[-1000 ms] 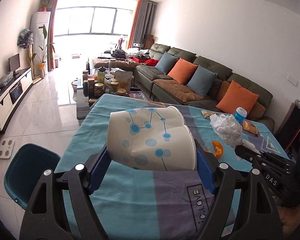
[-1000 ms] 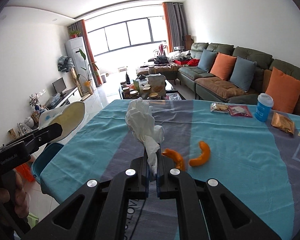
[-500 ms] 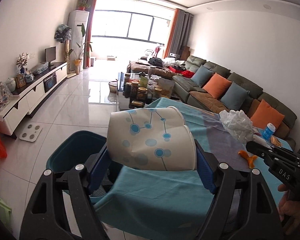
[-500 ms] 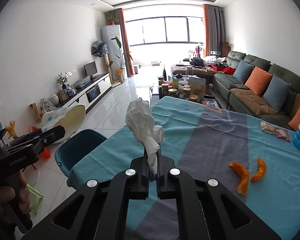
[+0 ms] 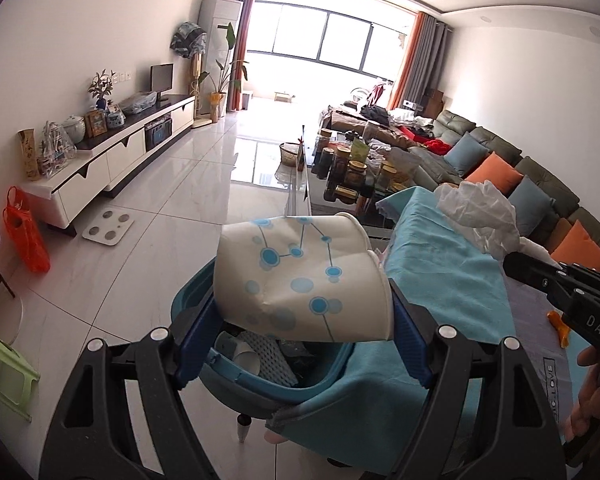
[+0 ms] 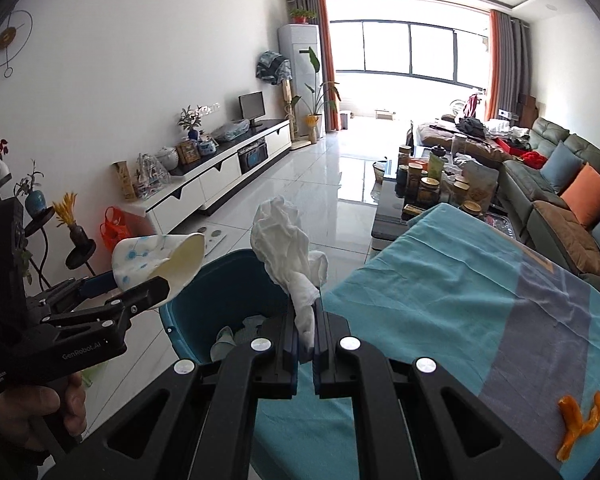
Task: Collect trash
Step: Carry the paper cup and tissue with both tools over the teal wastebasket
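From the left wrist, the left tongs [image 5: 304, 316] clench a crushed white cup [image 5: 300, 280] with blue dots above the teal bin [image 5: 260, 384], which stands against the counter [image 5: 452, 280] edge and already holds scraps. From the right wrist, the right tongs [image 6: 306, 340] pinch a crumpled white tissue [image 6: 288, 248] over the bin's [image 6: 228, 276] near rim, while orange peels [image 6: 580, 420] lie on the counter's [image 6: 440, 300] teal cloth.

Squashed cup [image 5: 300, 276] in left claw [image 5: 300, 316]
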The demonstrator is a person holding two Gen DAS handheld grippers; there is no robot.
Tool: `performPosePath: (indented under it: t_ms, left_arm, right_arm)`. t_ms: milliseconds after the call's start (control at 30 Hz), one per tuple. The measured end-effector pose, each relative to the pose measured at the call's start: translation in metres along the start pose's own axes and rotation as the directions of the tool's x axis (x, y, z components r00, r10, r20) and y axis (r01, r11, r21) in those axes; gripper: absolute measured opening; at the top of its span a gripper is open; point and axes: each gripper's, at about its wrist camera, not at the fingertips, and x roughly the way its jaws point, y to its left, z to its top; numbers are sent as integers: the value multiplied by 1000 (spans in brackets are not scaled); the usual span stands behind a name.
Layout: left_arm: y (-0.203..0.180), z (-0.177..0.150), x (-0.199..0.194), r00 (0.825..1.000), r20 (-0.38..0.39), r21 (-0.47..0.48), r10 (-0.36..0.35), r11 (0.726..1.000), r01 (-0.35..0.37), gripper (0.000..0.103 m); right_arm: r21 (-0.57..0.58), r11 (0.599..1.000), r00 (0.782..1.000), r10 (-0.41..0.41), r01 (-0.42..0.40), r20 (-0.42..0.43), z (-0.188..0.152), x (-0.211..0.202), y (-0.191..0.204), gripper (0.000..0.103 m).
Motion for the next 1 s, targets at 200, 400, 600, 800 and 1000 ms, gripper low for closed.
performPosePath:
  t_ms: [200,400,600,800,1000]
  left_arm:
    - [10,5,23,999,-37,-21,30,999,-31,77]
    - [-3,4,67,995,-97,-40,38,998,-42,77]
    - [-17,-4,117,985,-170,-56,38,997,-48,77]
    - [-5,-13,165,968,-250,-88,25,995,-48,77]
    - [1,-22,201,951,-307,-114,26,991,-64,77]
  right_arm:
    - [-41,997,996,67,-70,-57,16,37,18,4]
    - [-71,990,983,113,-124,-142,23,78,29,4]
    - [-92,982,959,138,-165,-246,27,119,36,5]
    - [-125,979,934,107,-158,-342,24,151,36,5]
    - [-108,977,885,116,-184,-451,19,181,33,6]
